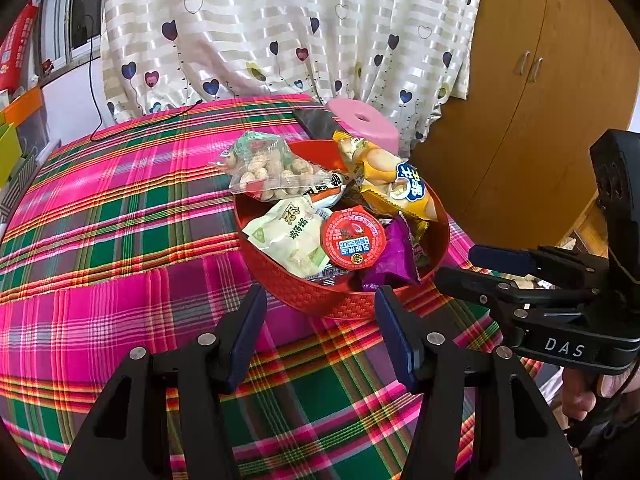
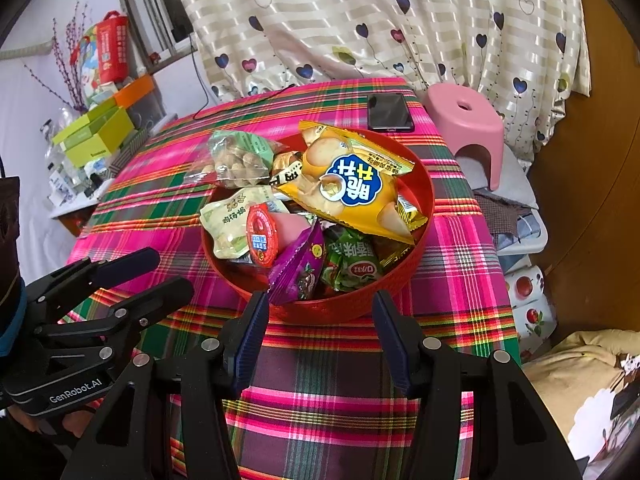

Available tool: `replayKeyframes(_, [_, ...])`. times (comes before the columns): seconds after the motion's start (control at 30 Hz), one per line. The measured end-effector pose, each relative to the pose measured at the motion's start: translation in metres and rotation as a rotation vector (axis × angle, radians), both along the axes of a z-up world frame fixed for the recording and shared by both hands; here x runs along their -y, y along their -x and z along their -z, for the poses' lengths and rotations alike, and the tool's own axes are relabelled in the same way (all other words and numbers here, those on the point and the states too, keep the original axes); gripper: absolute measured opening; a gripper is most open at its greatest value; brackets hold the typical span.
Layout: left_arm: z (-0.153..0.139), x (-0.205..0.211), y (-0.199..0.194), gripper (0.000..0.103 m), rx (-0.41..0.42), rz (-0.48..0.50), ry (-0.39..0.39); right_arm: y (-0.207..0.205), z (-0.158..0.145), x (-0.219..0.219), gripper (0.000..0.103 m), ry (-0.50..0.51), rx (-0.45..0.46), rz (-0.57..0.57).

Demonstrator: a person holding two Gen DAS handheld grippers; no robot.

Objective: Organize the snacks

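Observation:
A round red basket (image 1: 340, 309) (image 2: 424, 184) stands on the plaid tablecloth, heaped with snacks. On top lie a yellow biscuit bag (image 2: 352, 184) (image 1: 396, 184), a clear bag of peanuts (image 1: 268, 168) (image 2: 236, 160), a pale green pack (image 1: 288, 236), a red-lidded jelly cup (image 1: 352, 238) (image 2: 262, 236), a purple packet (image 2: 300, 264) (image 1: 392, 260) and a green packet (image 2: 352, 264). My left gripper (image 1: 320, 300) (image 2: 170, 270) hovers open just short of the basket's near rim, holding nothing. Beside it, my right gripper (image 2: 320, 304) (image 1: 458, 264) is open too, near the same rim, and holds nothing.
A dark phone (image 2: 390, 112) lies on the cloth beyond the basket, and a black cable (image 1: 140, 124) trails across the far left corner. A pink stool (image 2: 468, 120) stands off the table's far right corner. Green and orange boxes (image 2: 100, 132) crowd the left; a wooden cabinet (image 1: 520, 80) is right.

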State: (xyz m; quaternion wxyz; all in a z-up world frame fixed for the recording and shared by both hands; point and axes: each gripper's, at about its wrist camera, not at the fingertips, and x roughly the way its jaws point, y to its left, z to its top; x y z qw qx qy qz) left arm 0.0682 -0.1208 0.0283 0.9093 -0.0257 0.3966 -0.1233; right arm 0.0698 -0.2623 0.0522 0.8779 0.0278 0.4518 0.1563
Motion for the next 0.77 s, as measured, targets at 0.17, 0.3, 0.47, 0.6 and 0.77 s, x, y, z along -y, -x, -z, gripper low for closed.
replayKeyframes(0.17, [0.000,0.000,0.000,0.057,-0.001,0.000,-0.002,0.003,-0.002,0.001,0.053,0.002,-0.002,0.004])
replayKeyframes(0.3, [0.000,0.001,0.000,0.057,-0.001,0.001,-0.004,0.003,-0.002,0.002,0.053,0.001,-0.003,0.004])
replayKeyframes(0.47, [0.002,0.004,-0.001,0.057,-0.008,0.003,-0.010,0.004,-0.002,0.002,0.053,0.002,-0.004,0.005])
replayKeyframes(0.6, [0.002,0.005,-0.003,0.057,-0.008,0.006,-0.010,0.003,0.001,0.007,0.053,-0.001,-0.007,0.009])
replayKeyframes(0.77, [0.002,0.007,-0.005,0.057,-0.002,0.009,-0.017,-0.002,0.005,0.012,0.053,-0.004,-0.013,0.017])
